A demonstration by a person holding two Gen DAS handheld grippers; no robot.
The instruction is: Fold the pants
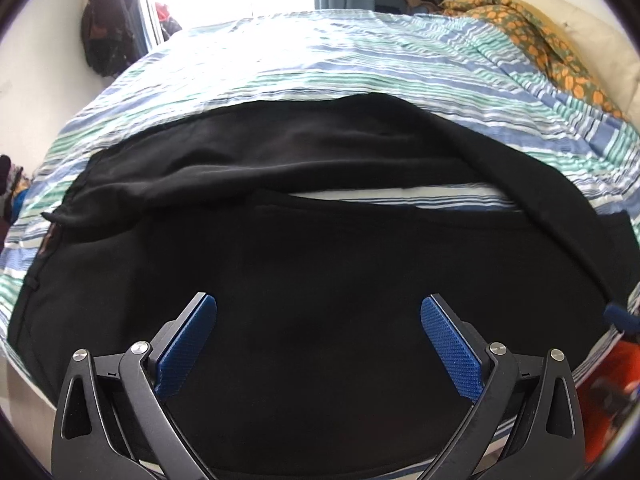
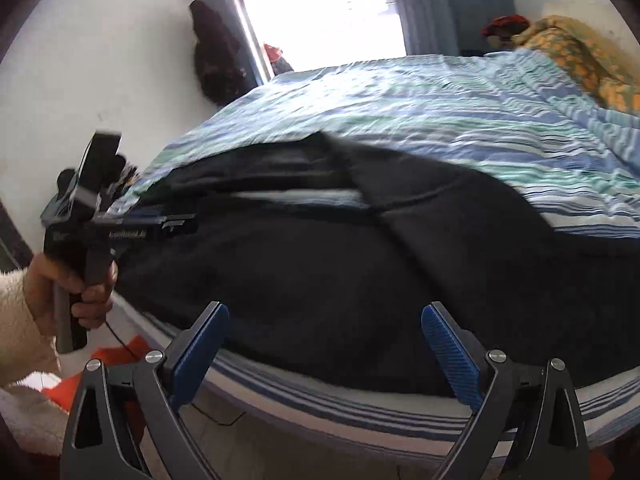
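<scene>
Both hand-held grippers, our left hand-held gripper point(image 1: 319, 308) and right hand-held gripper point(image 2: 325, 318), hang with fingers spread apart and empty above the black pants point(image 1: 320, 264). We see the pants lying along the near edge of the bed point(image 1: 280, 68), long axis running left to right, one leg folded back over the other with a sliver of bedding between. Striped blue, green and white covers spread toward a bright window point(image 2: 320, 8), with an orange-patterned blanket point(image 1: 532, 28) far right.
</scene>
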